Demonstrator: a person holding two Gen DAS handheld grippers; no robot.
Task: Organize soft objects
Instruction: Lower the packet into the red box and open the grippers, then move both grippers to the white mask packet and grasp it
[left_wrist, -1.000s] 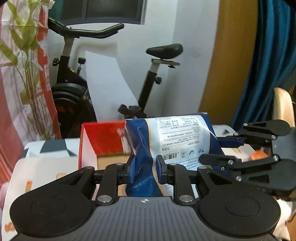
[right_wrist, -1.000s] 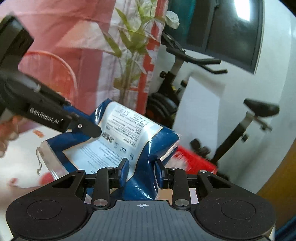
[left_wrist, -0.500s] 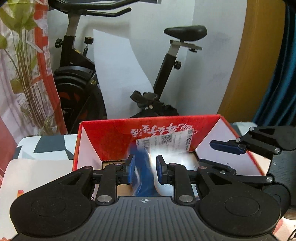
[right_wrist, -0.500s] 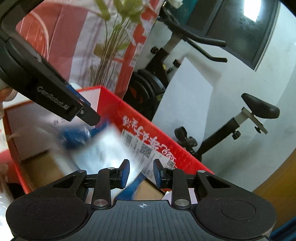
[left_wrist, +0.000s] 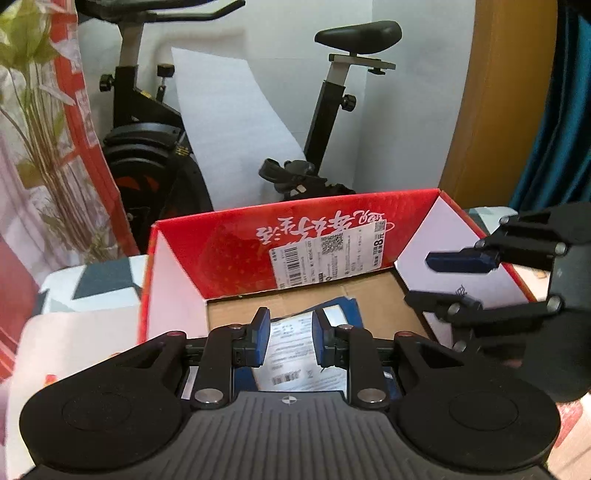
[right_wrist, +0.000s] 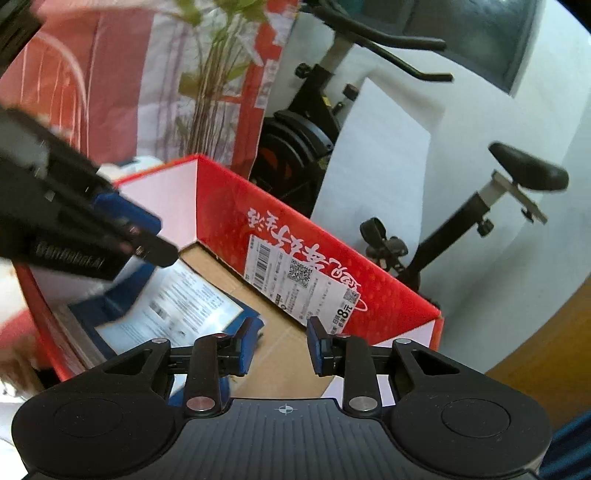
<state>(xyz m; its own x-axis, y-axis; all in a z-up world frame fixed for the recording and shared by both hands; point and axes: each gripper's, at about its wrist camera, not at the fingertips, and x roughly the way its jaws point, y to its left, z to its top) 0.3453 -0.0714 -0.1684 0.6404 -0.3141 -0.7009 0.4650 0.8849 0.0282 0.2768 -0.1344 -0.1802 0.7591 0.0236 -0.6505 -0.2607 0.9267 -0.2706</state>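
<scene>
Behind the worktop (left_wrist: 85, 325) stands one exercise bike (left_wrist: 147, 140) by a white wall. One red cardboard box (left_wrist: 236, 254) holds one blue-and-white packet (left_wrist: 295, 350), now lying flat on its floor; a second ago it hung above the box. The left tongs (left_wrist: 289, 338) sit narrowly parted over it, seemingly without gripping. The right tongs (right_wrist: 276, 346), slightly parted, hold nothing beside the packet's corner.

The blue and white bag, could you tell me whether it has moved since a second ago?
Yes. The blue and white bag has come down from above the red box's rim to lie flat on its cardboard floor.
</scene>
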